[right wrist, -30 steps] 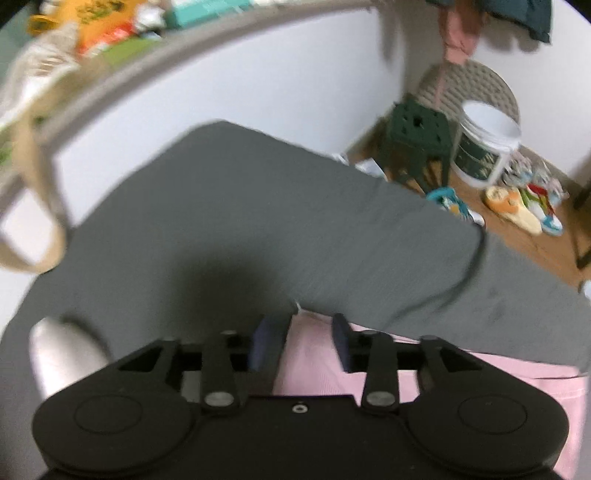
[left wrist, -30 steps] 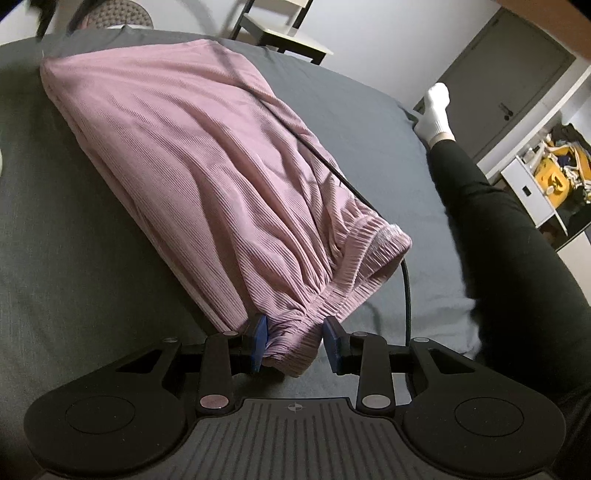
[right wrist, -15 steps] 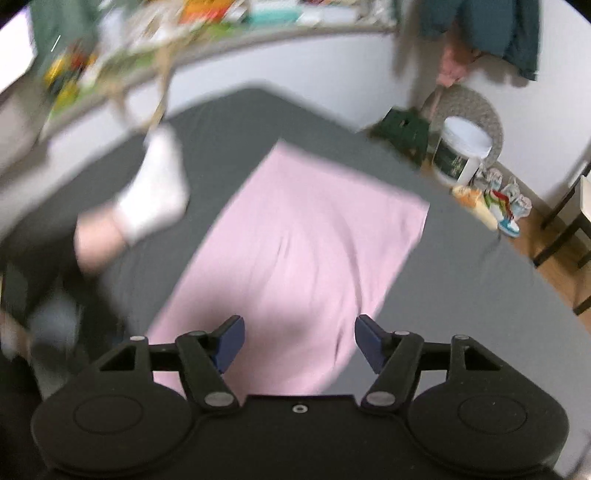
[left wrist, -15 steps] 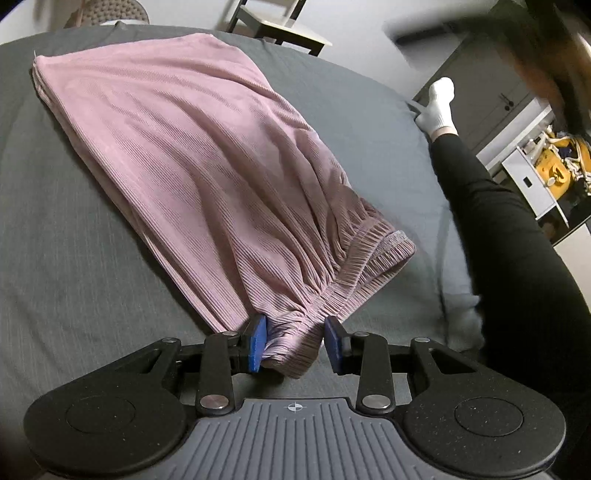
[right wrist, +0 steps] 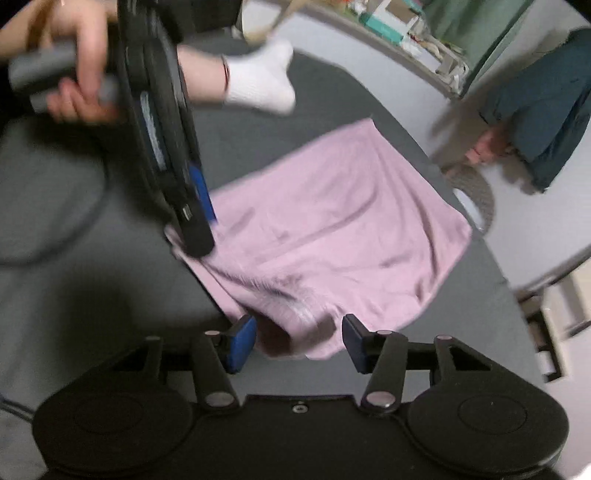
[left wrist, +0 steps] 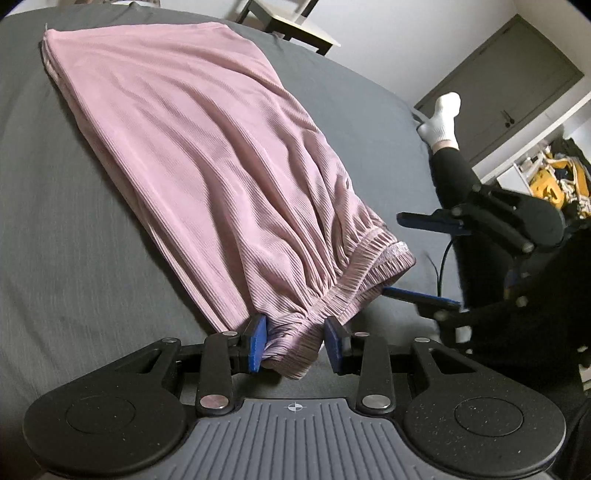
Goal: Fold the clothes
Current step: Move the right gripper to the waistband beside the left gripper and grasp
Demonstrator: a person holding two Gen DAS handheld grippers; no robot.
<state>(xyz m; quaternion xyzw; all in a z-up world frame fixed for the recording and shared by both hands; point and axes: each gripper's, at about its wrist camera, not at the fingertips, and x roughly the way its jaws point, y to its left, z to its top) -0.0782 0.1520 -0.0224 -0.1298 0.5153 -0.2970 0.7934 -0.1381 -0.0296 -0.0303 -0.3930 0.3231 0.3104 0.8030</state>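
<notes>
A pink ribbed garment (left wrist: 207, 155) lies flat on the grey bed (left wrist: 55, 229), its gathered elastic waistband (left wrist: 354, 273) nearest me. My left gripper (left wrist: 296, 345) is shut on the near corner of that waistband, with fabric bunched between its blue pads. My right gripper (left wrist: 391, 254) comes in from the right, open, one finger above and one below the waistband's far corner. In the right wrist view the same gripper (right wrist: 299, 343) stands open around that pink corner (right wrist: 295, 332), and the left gripper (right wrist: 201, 218) is seen edge-on, held by a hand (right wrist: 79, 79).
The person's leg in black with a white sock (left wrist: 441, 118) stretches along the bed's right side. A black cable (left wrist: 441, 266) trails near the waistband. A dark chair (left wrist: 291, 26) and grey doors (left wrist: 517, 92) stand beyond the bed.
My right gripper has swung from the garment's far end down to the waistband and now brackets its far corner. The left gripper stays clamped on the near corner.
</notes>
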